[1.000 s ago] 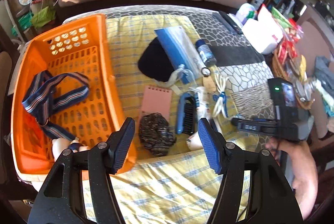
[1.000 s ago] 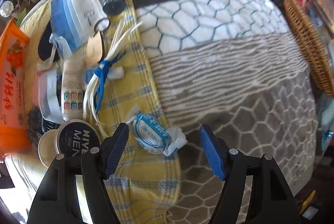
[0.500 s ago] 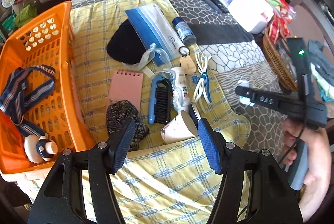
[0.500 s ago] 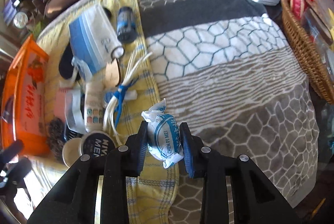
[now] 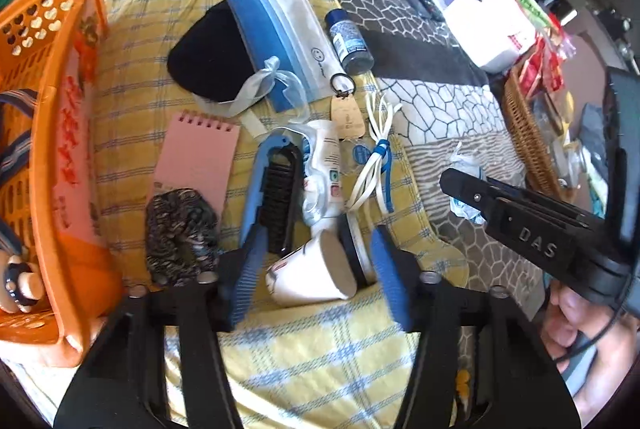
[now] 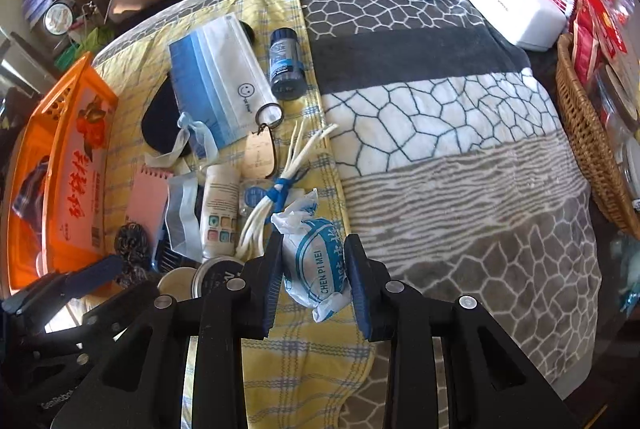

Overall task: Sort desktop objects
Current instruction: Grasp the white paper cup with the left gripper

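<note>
My left gripper point(image 5: 314, 279) hangs low over the yellow checked cloth, its jaws closing around a white paper cup point(image 5: 310, 279) that lies on its side; a thin gap still shows at the left pad. A round tin point(image 5: 358, 253) leans against the cup. The right gripper point(image 6: 314, 269) is shut on a white-and-blue wrapped sweet point(image 6: 316, 261) marked CHEN PI MEI and holds it above the cloth. In the left wrist view that gripper point(image 5: 460, 185) reaches in from the right with the wrapper point(image 5: 464, 207) under it. The orange basket point(image 5: 60, 149) stands at the left.
On the cloth lie a pink notepad point(image 5: 196, 157), a blue brush point(image 5: 276, 197), a dark scrunchie point(image 5: 180, 233), a white cable point(image 5: 372, 165), a tube point(image 6: 218, 213), a blue bottle point(image 6: 285, 65) and a mask pack point(image 6: 220, 81). A wicker basket point(image 6: 588, 133) and a white box point(image 6: 516, 5) sit at the right.
The left gripper came down over the cup and its jaws narrowed. The right gripper closed on the wrapped sweet and lifted it off the cloth.
</note>
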A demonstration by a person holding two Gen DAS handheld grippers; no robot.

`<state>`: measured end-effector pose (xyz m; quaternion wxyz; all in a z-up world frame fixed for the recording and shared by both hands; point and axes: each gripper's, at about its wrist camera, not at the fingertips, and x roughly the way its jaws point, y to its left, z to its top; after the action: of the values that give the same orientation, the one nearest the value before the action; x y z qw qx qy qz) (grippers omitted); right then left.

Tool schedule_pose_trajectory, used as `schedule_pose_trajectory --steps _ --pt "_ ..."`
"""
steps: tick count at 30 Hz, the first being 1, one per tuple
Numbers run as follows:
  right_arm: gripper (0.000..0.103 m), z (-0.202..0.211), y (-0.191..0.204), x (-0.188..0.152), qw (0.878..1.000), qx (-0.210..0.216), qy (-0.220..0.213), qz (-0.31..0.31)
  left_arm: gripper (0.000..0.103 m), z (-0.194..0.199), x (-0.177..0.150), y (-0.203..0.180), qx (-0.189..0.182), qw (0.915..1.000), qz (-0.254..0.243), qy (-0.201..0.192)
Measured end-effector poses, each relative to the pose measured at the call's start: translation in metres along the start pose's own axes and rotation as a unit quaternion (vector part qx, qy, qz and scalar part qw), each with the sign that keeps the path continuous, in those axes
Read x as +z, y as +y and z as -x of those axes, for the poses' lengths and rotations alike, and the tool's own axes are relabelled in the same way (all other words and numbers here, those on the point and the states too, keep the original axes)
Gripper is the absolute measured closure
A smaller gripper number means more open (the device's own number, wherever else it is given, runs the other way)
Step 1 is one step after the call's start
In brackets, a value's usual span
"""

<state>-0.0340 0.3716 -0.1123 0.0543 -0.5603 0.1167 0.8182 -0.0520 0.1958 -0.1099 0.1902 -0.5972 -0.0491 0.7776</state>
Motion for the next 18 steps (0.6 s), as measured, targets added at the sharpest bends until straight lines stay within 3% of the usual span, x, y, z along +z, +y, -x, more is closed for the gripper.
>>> schedule_pose_trajectory --steps 1,3,9,12,18 --pt "0.072 0.001 0.0 0.001 1.0 -0.001 -0.002 -0.001 0.084 -0.008 0.002 -0.001 0.01 0.9999 -0.003 0.008" --pt "0.072 0.004 0.001 0.002 1.0 -0.002 -0.008 -0.001 0.094 -0.02 0.003 -0.004 0.029 0.9994 -0.01 0.017" --pt "0.072 0.006 -0.003 0.003 1.0 -0.004 -0.01 -0.005 0.094 -0.03 0.001 0.003 0.01 0.9996 0.006 0.026" --pt "0.072 0.008 -0.002 0.003 1.0 -0.004 -0.013 -0.006 0.088 -0.034 -0.002 0.004 0.016 0.9989 -0.003 0.043" --pt "0.072 0.012 0.008 0.004 1.0 0.007 -0.02 0.003 0.086 -0.045 -0.012 -0.004 0.093 0.9905 -0.059 0.083"
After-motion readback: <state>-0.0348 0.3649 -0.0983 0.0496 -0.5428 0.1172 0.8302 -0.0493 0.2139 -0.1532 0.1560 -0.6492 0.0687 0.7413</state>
